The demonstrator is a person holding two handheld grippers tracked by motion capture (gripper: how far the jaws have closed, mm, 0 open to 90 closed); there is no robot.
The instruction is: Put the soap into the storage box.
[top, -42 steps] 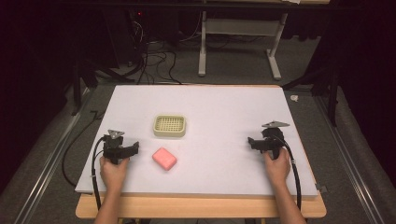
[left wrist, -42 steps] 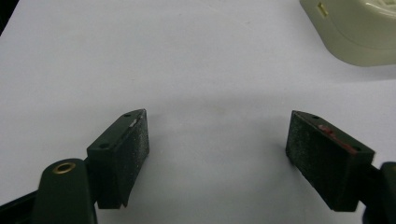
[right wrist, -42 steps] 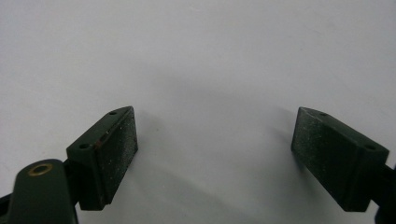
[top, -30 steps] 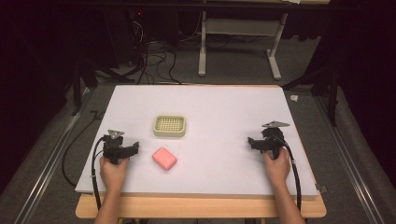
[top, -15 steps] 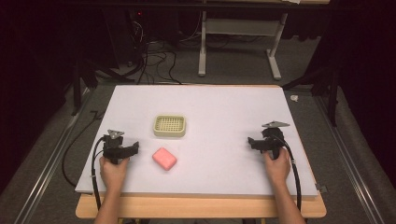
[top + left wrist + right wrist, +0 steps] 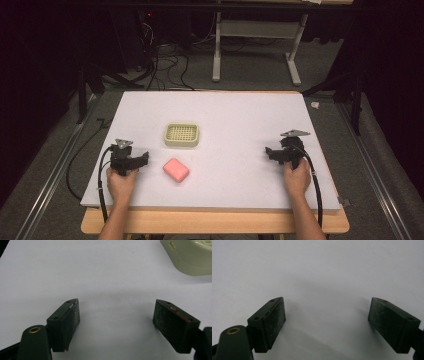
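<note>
Nothing has moved since the earlier frames: both hands sit where they were, low on the white table [image 6: 240, 115].

Left gripper [image 6: 141, 159] rests at lower left of the high view, jaws aimed toward the middle. In the left gripper view its pads [image 6: 71, 320] stand spread with bare table between them, pinching nothing. Right gripper [image 6: 270, 152] at lower right, pads [image 6: 275, 317] likewise apart and empty.

Pink soap [image 6: 176, 170] lies flat just right of the left gripper, below frame centre. Cream dish [image 6: 182, 135] sits above it, near but apart; its corner [image 6: 190, 257] shows at upper right in the left gripper view.

Risks, as I judge them:
- soap is smooth and rounded; an off-centre pinch could squirt it out sideways
- soap lies skewed to the jaws, so a straight push may shove it instead of gripping
- dish looks light; a bump could slide it
</note>
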